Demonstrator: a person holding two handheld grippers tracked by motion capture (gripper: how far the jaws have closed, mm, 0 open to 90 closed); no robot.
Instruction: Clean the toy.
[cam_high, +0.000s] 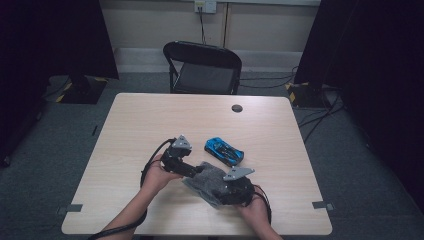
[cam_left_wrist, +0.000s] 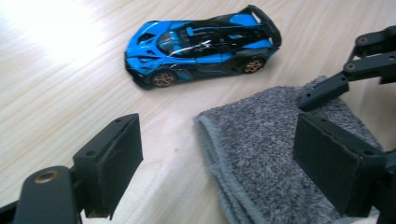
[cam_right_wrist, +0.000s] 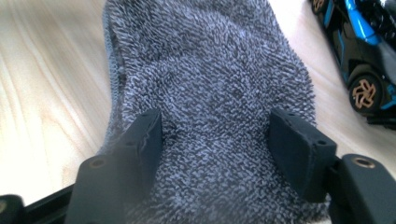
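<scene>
Spreading across the frame, one pale wooden surface (cam_high: 150, 120) carries a single folded grey towel (cam_high: 212, 181) near the person's edge and one blue toy sports car (cam_high: 224, 151) just beyond it, apart from the cloth. One black folding chair (cam_high: 202, 67) stands behind the surface. Two grippers work here. The right gripper (cam_right_wrist: 217, 140) sits nearest, directly over the towel, its jaws straddling the pile with cloth bulging between them, not yet clearly pinching. The left gripper (cam_left_wrist: 217, 161) hangs open at the towel's folded edge, one jaw over bare wood, one over cloth. The towel's long axis runs away from the right gripper toward the car.
</scene>
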